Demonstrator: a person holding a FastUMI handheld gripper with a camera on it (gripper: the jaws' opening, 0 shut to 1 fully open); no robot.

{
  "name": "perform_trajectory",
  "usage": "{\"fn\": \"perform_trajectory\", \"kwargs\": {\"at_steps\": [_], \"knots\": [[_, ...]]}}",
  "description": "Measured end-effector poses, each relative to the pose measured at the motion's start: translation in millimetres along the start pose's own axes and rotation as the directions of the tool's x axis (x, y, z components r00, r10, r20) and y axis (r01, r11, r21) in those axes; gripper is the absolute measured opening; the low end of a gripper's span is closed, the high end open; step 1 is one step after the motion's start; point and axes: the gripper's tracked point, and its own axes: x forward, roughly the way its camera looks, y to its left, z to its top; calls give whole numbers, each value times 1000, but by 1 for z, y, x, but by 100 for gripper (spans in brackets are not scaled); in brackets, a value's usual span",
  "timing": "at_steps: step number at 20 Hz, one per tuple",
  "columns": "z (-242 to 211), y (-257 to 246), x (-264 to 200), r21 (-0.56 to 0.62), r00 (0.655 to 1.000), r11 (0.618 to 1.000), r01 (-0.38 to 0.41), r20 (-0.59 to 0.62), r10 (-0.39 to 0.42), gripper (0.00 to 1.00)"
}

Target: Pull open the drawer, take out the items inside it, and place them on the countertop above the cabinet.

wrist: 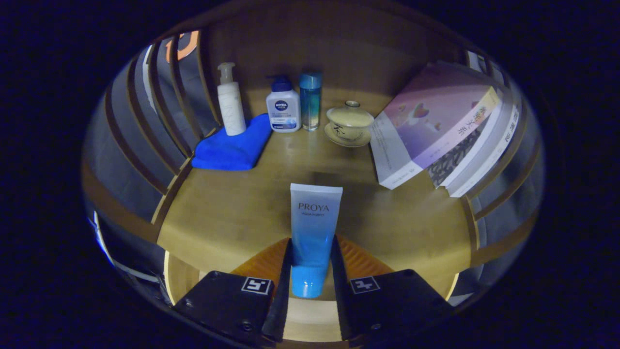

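Gripper view shows the gripper (310, 269) closed on a blue tube (312, 232), both fingers pressing its lower body just above the cap, the tube held over the wooden countertop (227, 213). It looks light, soft-walled and slick, so a hold low on the body seems safest. Beyond it stand a pump bottle (230, 99), a folded blue cloth (235, 145), a lidded cup (349, 123) and books (436, 126).

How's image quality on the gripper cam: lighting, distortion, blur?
Gripper view: dim, warm light; heavy fisheye bends the side slats; the tube, held between the gripper fingers, is sharp; the countertop shows soft shadows and no harsh glare; the books smear slightly.
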Motion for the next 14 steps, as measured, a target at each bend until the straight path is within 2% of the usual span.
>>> {"fn": "perform_trajectory", "kwargs": {"at_steps": [6,10,14], "knots": [[1,-1,18,1,1000,1000,27,-8,-27,45],[-2,-5,19,-16,999,999,34,-30,-34,49],[0,-2,1,-22,1000,999,-26,-17,26,50]]}}
